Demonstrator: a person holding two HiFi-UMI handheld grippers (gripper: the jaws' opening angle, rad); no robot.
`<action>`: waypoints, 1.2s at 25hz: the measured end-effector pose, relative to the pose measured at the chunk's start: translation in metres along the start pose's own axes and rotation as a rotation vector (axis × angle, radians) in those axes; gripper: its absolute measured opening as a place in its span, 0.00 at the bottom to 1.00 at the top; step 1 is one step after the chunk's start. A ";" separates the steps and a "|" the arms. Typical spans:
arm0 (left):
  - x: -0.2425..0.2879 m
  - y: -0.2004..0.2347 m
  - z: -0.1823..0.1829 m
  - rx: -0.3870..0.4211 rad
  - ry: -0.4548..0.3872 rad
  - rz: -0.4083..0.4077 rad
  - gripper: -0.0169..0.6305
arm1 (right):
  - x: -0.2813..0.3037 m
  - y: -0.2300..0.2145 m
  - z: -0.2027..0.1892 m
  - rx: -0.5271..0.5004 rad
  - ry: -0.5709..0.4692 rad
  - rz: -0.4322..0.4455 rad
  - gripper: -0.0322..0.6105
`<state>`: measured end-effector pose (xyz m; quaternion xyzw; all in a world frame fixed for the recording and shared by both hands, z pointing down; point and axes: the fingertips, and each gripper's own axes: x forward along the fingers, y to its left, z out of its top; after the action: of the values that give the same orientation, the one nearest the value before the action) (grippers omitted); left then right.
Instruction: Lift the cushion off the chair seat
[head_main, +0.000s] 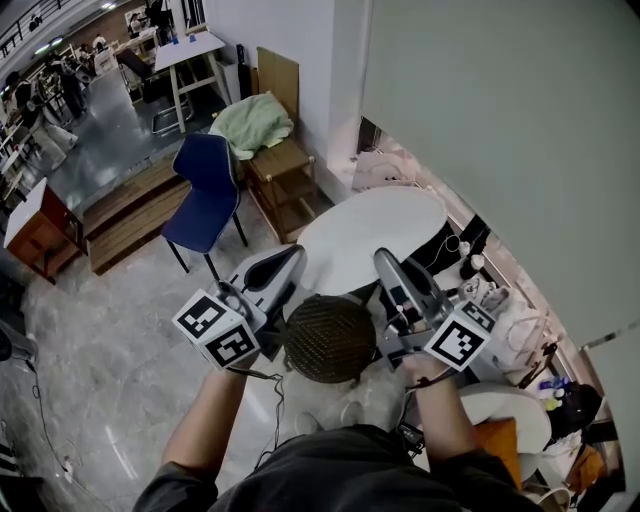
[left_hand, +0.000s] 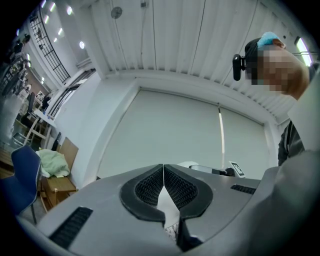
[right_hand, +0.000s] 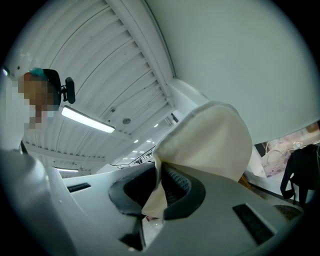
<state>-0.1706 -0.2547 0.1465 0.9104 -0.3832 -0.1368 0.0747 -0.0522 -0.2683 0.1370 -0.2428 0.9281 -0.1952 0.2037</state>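
A white round cushion (head_main: 372, 232) is held up in the air in front of me, between both grippers. My left gripper (head_main: 293, 262) is at the cushion's left edge. In the left gripper view its jaws (left_hand: 163, 172) are closed, with a thin wedge of white cushion fabric (left_hand: 167, 202) pinched between the pads. My right gripper (head_main: 388, 262) grips the cushion's near right edge. In the right gripper view the cream cushion (right_hand: 210, 140) bulges out from between the shut jaws (right_hand: 160, 175). No chair seat shows under the cushion.
A blue chair (head_main: 205, 195) stands on the floor to the left, a wooden chair (head_main: 282, 165) with a green cloth (head_main: 252, 122) beyond it by the wall. A low wooden platform (head_main: 130, 215) lies further left. Bags and clutter (head_main: 500, 300) line the wall on the right.
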 end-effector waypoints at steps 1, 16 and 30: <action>0.000 0.000 0.000 0.001 0.001 -0.001 0.04 | 0.000 0.000 0.000 0.001 0.000 0.000 0.11; -0.002 0.000 -0.002 -0.010 0.002 0.001 0.04 | 0.002 0.000 -0.006 -0.002 0.013 -0.009 0.11; -0.001 0.001 -0.005 -0.022 0.002 0.005 0.04 | 0.001 -0.002 -0.007 0.005 0.015 -0.007 0.11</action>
<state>-0.1700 -0.2546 0.1519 0.9086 -0.3840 -0.1401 0.0854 -0.0554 -0.2687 0.1440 -0.2439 0.9283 -0.2001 0.1967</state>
